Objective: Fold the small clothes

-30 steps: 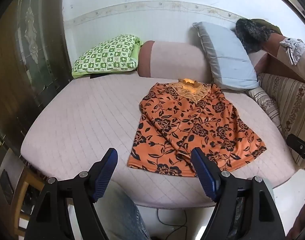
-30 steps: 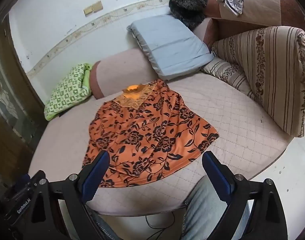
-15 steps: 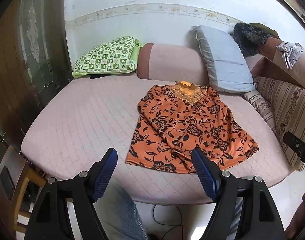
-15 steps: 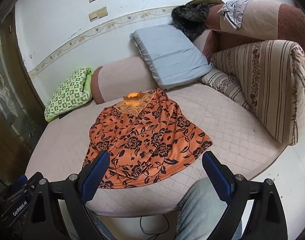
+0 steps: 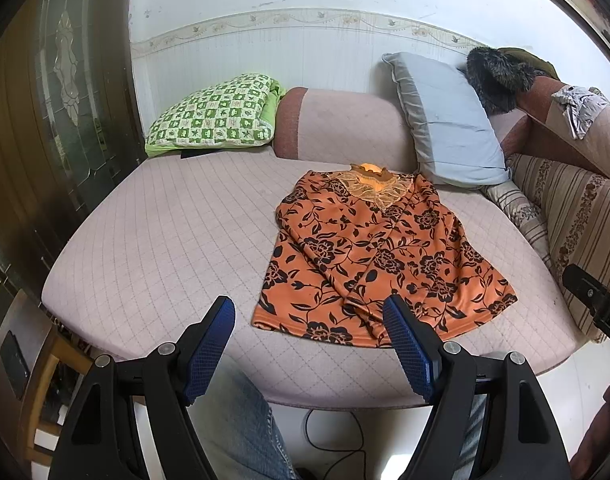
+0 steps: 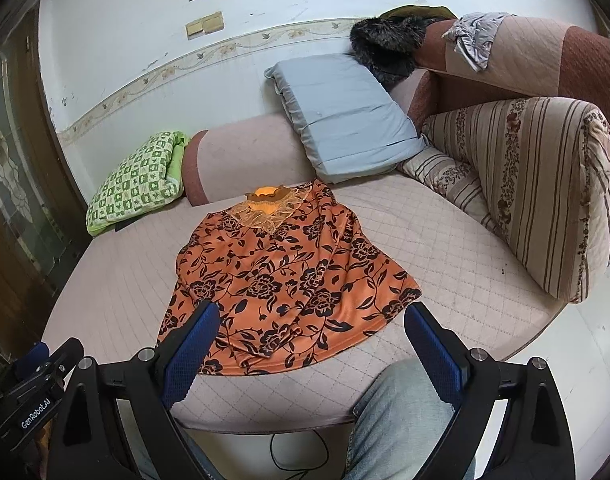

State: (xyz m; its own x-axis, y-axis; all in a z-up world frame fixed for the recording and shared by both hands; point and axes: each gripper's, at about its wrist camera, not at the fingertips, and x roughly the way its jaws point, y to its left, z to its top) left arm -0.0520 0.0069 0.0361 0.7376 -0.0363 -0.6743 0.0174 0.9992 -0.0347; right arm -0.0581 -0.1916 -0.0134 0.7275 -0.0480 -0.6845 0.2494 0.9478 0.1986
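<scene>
An orange blouse with black flowers (image 5: 377, 256) lies spread on the pink quilted sofa seat (image 5: 165, 240), lace collar toward the backrest and hem toward me. It also shows in the right wrist view (image 6: 281, 280). My left gripper (image 5: 309, 312) is open and empty, held above the seat's front edge near the hem's left corner. My right gripper (image 6: 311, 320) is open and empty, held just in front of the hem. Neither touches the blouse.
A green checked pillow (image 5: 213, 114) lies at the back left and a grey-blue pillow (image 5: 445, 120) leans at the back right. A striped cushion (image 6: 537, 184) stands on the right. A dark door (image 5: 53, 100) is on the left. My jeans-clad knees are below.
Both grippers have drawn back and up from the sofa, so the blouse looks smaller and farther. The blouse has not moved. Both grippers stay open.
</scene>
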